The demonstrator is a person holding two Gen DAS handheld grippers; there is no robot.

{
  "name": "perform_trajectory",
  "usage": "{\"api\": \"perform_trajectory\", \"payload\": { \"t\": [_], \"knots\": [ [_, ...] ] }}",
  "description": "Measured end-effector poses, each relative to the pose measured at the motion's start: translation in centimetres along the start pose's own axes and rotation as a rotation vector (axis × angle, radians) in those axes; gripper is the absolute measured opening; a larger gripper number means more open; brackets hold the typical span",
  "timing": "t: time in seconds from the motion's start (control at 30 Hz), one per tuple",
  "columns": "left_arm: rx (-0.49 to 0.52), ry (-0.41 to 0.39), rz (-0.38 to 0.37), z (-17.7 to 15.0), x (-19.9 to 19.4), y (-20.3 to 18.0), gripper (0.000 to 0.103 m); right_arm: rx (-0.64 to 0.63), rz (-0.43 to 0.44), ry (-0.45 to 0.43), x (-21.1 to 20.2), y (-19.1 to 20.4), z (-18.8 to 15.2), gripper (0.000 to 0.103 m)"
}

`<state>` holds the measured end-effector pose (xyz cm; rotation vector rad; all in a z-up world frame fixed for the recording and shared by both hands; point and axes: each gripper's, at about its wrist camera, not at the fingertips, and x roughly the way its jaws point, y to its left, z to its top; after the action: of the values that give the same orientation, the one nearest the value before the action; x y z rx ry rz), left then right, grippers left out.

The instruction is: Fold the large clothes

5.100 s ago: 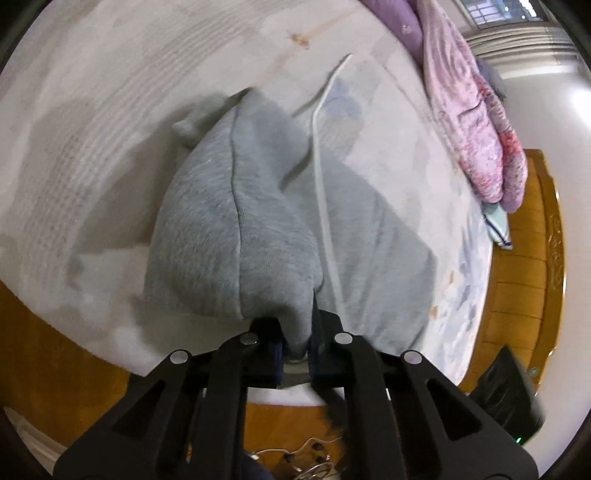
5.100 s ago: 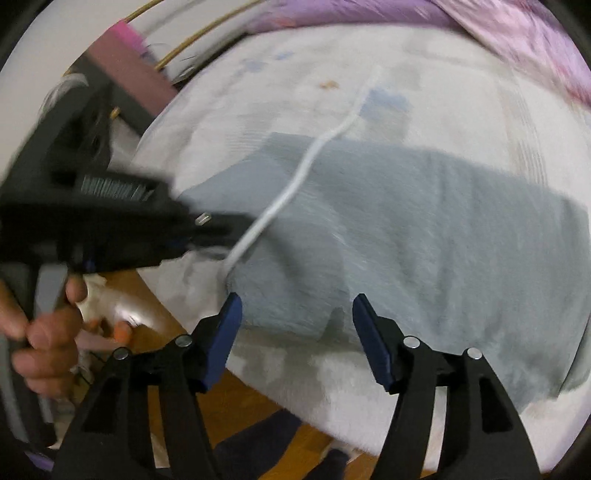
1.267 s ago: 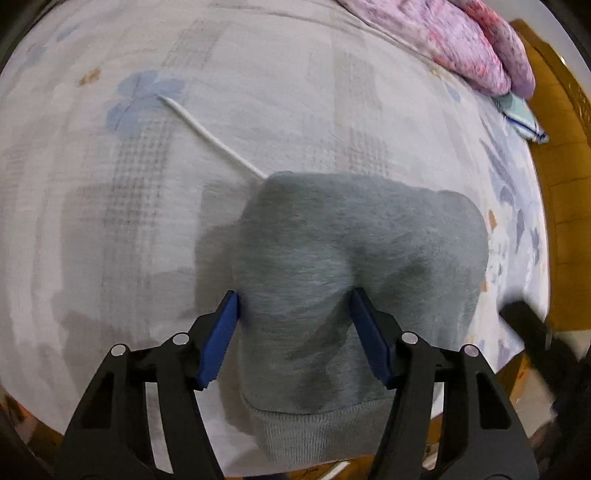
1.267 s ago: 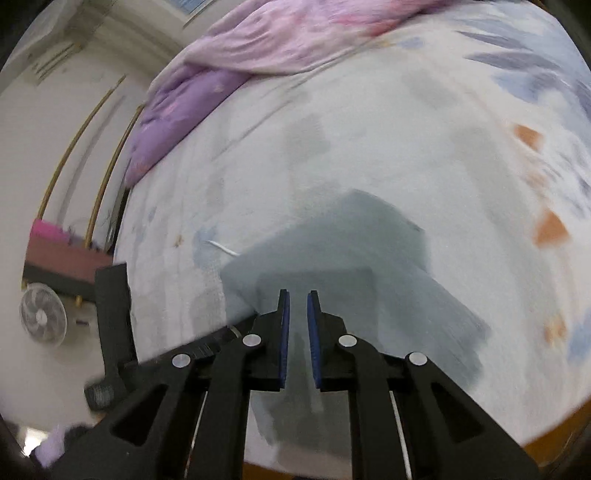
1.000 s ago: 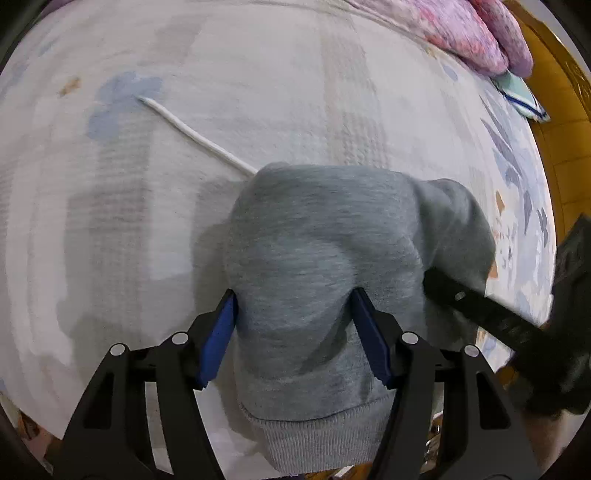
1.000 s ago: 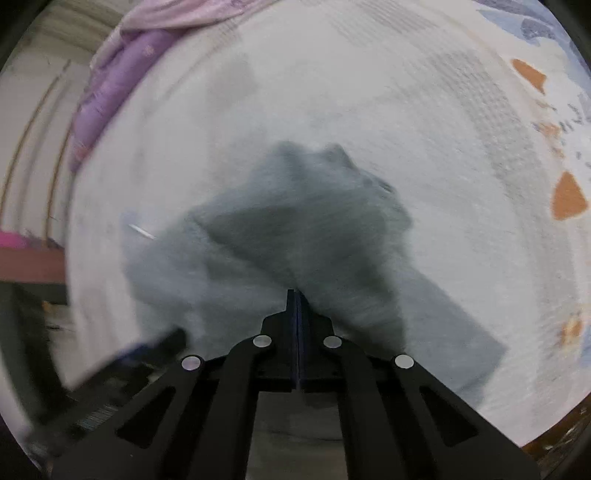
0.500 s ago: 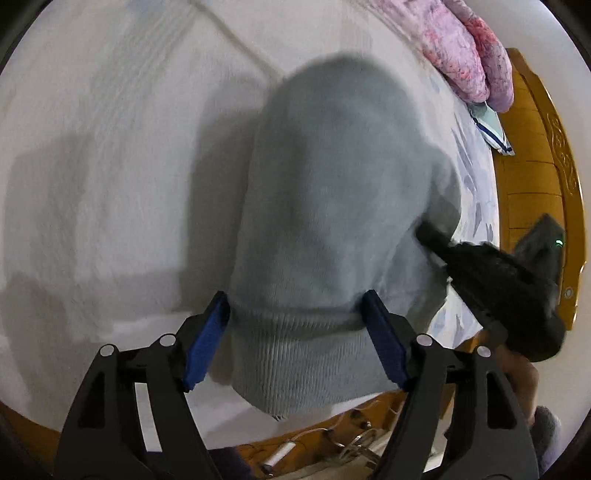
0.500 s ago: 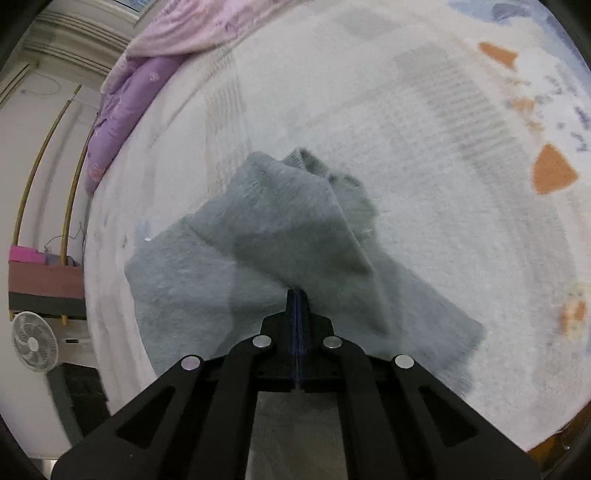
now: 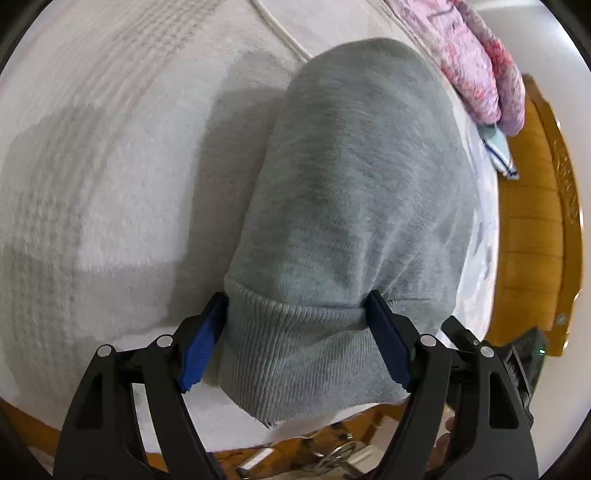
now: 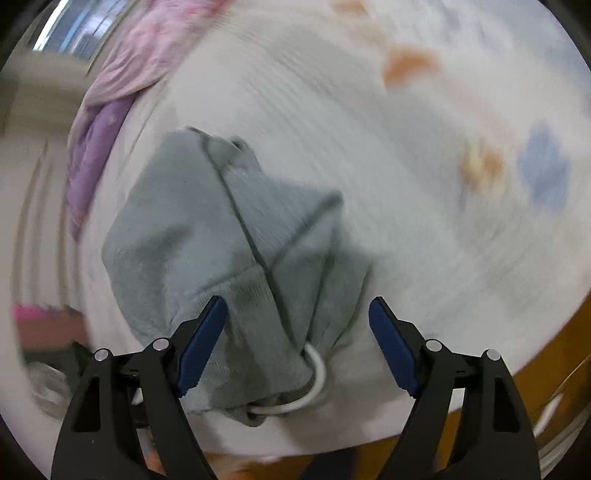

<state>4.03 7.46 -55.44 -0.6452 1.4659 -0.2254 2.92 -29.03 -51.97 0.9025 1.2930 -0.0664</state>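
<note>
A grey sweatshirt (image 9: pixel 354 192) lies folded into a bundle on the white bed (image 9: pixel 110 147), near its front edge. Its ribbed hem (image 9: pixel 306 354) lies between the fingers of my left gripper (image 9: pixel 295 347), which is open around it. In the right wrist view the same grey bundle (image 10: pixel 221 240) shows creased folds and a white drawstring loop (image 10: pixel 306 387) at its near end. My right gripper (image 10: pixel 295 343) is open just above that near end and holds nothing.
A pink and purple quilt (image 9: pixel 476 62) is heaped at the far side of the bed and also shows in the right wrist view (image 10: pixel 107 122). A wooden bed frame (image 9: pixel 535 221) runs along the right. A white cord (image 9: pixel 280 33) lies beyond the sweatshirt.
My right gripper has let go of the sweatshirt fold and opened. The bundle now lies flatter and closer to both grippers. My left gripper stays open around the hem.
</note>
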Motion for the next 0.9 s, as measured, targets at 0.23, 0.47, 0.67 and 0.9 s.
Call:
{"api": "perform_trajectory", "payload": {
  "t": [0.23,0.47,0.67,0.9],
  "knots": [
    [0.026,0.003,0.037,0.7,0.6,-1.5,0.076,0.184,0.133,0.048,1.9,-2.7,0.4,0.084],
    [0.019,0.002,0.04,0.8,1.1,-1.9,0.076,0.302,0.365,0.084,3.0,-3.8,-0.1,0.084],
    [0.018,-0.002,0.049,1.0,1.3,-1.7,0.077,0.253,0.442,0.116,3.8,-1.8,-0.4,0.087],
    [0.045,-0.027,0.082,0.7,1.3,-3.1,0.066,0.178,0.328,0.076,3.5,-0.6,-0.4,0.048]
  ]
}}
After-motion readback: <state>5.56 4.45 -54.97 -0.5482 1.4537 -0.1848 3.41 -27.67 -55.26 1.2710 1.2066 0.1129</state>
